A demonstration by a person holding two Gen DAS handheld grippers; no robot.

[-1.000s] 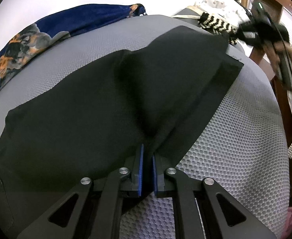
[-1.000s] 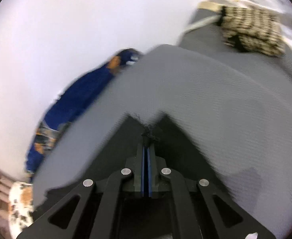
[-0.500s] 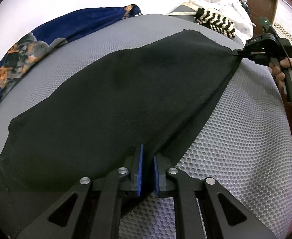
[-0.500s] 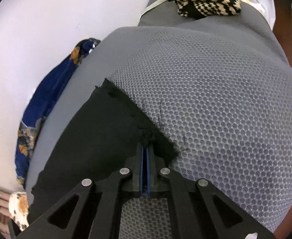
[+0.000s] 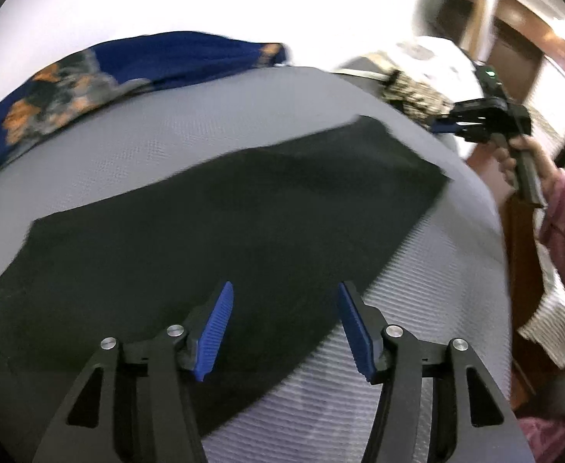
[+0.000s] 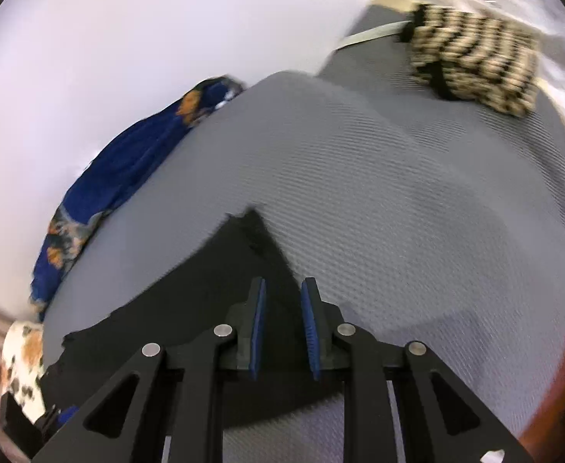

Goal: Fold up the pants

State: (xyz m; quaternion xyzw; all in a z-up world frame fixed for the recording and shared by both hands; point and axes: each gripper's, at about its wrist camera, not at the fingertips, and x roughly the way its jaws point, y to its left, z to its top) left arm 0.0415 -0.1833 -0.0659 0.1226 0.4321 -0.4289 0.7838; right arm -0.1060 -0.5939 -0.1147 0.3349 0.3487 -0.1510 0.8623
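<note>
My left gripper (image 5: 284, 322) is opening its blue-padded fingers (image 5: 215, 328) above the black fabric pants (image 5: 243, 223), gripping nothing. The pants lie flat on the grey mesh-textured mattress (image 5: 417, 328). My right gripper (image 6: 283, 328) hangs over the pants' far corner (image 6: 251, 231), its fingers (image 6: 258, 328) parting too, clear of the cloth. A blue floral cloth (image 6: 128, 162) lines the mattress edge.

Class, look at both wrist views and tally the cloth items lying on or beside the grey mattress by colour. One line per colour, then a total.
Black: 1, the pants
Blue with orange pattern: 1, the cloth at the mattress edge
Black-and-cream striped: 1, the knit piece
White: 1, the sheet past the knit piece
Total: 4
</note>
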